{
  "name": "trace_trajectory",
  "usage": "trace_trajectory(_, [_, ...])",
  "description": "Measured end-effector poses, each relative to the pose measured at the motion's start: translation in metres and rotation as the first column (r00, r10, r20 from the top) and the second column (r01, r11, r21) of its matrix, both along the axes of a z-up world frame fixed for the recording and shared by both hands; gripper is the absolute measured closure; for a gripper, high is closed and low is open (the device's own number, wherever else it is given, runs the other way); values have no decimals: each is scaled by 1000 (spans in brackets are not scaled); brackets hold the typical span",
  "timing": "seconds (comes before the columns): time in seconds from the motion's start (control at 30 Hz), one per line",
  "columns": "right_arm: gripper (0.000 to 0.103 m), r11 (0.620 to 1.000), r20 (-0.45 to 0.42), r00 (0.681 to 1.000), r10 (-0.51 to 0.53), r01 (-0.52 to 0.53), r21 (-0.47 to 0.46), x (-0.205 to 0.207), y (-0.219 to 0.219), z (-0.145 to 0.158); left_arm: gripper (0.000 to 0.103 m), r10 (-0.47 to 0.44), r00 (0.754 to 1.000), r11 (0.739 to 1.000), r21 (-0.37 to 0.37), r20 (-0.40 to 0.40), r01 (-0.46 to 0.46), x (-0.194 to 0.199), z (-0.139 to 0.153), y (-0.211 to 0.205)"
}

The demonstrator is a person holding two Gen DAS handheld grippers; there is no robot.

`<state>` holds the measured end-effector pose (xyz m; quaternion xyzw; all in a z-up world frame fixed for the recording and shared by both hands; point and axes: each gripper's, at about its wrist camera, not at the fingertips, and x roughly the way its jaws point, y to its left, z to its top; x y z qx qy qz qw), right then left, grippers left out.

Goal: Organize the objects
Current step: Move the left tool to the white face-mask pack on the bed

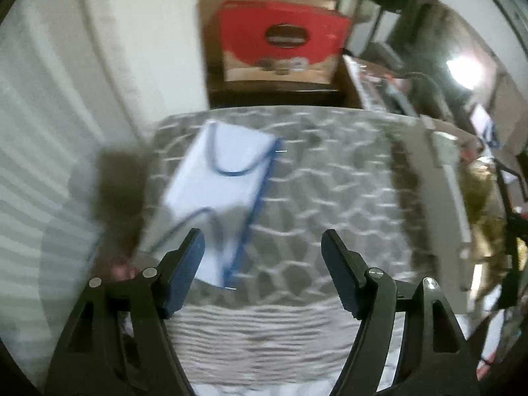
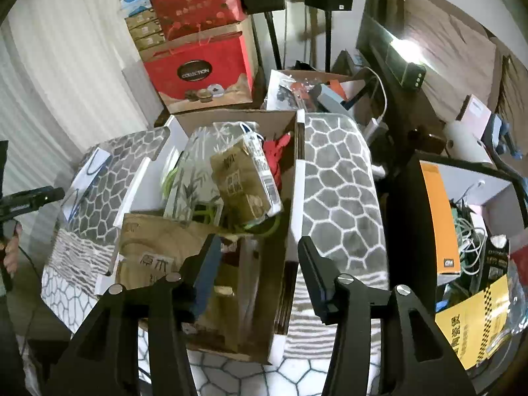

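A flat white paper bag with blue cord handles [image 1: 217,194] lies on the grey honeycomb mat [image 1: 330,191]; it also shows in the right wrist view [image 2: 86,178] at the mat's left edge. My left gripper [image 1: 262,247] is open and empty, just in front of the bag's near end. My right gripper [image 2: 259,250] is open and empty, over the near end of an open cardboard box [image 2: 287,198]. The box holds a bamboo-print bag [image 2: 194,171], a brown carton [image 2: 244,184], a red item [image 2: 275,151] and a kraft paper bag [image 2: 158,247].
A red "Collection" gift box [image 2: 198,76] stands on a dark stand behind the mat, with more boxes stacked on it. A dark table with clutter [image 2: 406,76] is at the right. An orange box [image 2: 440,217] and a yellow packet [image 2: 472,323] sit at right. White curtains hang on the left.
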<state>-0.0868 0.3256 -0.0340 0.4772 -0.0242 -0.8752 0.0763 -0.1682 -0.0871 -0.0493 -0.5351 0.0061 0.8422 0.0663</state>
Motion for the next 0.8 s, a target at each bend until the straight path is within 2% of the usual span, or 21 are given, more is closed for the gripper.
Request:
trace_trajectory(0.2, [38, 999, -4, 1000, -16, 17, 30, 4, 0, -5, 28, 40, 999, 999, -18, 10, -40, -7, -21, -36])
trace_trajectory(0.37, [29, 998, 1, 998, -64, 64, 18, 9, 10, -10, 28, 18, 1000, 999, -48, 11, -18, -4, -38, -33])
trace_trajectory(0.57, [28, 995, 25, 994, -102, 102, 5, 13, 20, -20, 28, -46, 998, 978, -204, -40, 37, 6, -51, -8])
trace_trajectory(0.8, [28, 994, 37, 993, -109, 109, -8, 16, 23, -26, 28, -43, 997, 960, -278, -67, 22, 10, -53, 2])
